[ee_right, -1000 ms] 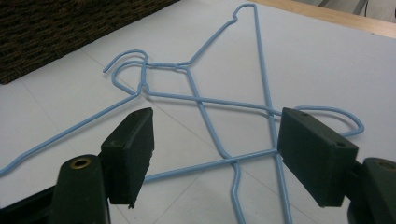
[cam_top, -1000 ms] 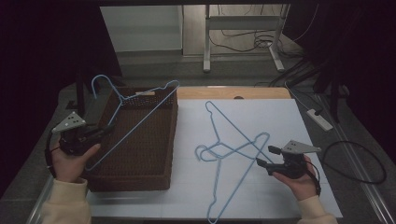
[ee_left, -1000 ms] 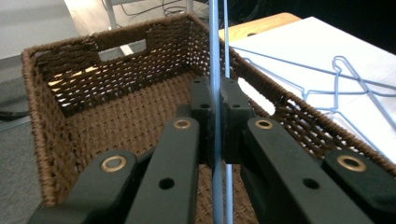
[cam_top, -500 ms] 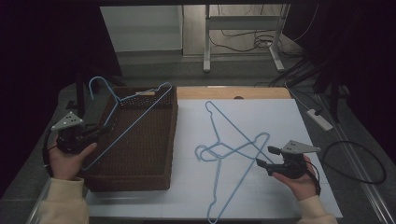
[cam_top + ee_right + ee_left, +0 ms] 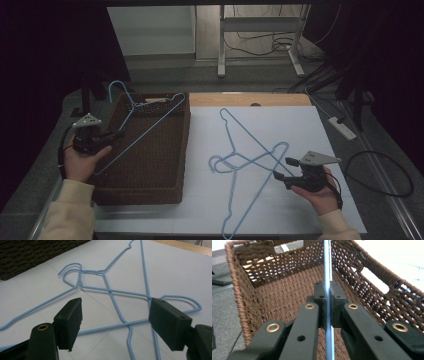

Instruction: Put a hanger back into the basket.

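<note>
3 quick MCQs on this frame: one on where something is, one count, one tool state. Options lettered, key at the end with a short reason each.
1. Where is the hanger that the left tool grips?
A. over the wicker basket
B. flat on the white sheet
C. on the floor

2. How many blue hangers lie on the white sheet?
A. none
B. two
C. five

3. The right tool is:
A. shut on a hanger
B. open
C. shut on the basket rim

Key: 1 A, its wire spans the basket opening. 2 B, two crossed hangers lie there. 3 B, its jaws stand wide apart above the wires.
</note>
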`<action>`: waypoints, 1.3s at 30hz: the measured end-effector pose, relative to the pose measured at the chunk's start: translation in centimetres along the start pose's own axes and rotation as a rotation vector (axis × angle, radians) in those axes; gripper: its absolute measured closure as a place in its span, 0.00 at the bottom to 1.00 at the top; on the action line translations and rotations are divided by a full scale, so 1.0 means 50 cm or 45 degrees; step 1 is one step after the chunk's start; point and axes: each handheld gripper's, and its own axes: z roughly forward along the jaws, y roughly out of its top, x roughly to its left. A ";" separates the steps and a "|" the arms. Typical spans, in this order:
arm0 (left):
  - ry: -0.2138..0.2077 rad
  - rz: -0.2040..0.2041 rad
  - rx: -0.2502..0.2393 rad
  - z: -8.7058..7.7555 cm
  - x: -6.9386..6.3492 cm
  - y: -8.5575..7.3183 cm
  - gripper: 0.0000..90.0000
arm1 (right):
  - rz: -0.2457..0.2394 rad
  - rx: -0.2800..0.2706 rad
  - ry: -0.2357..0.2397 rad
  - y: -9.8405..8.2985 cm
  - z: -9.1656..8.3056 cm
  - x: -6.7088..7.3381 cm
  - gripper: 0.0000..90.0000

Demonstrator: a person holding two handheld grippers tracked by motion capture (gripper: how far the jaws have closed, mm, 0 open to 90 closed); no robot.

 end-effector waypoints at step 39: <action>0.121 0.056 0.532 0.119 -0.002 -0.009 0.94 | -0.009 0.020 0.039 0.001 0.004 0.004 0.30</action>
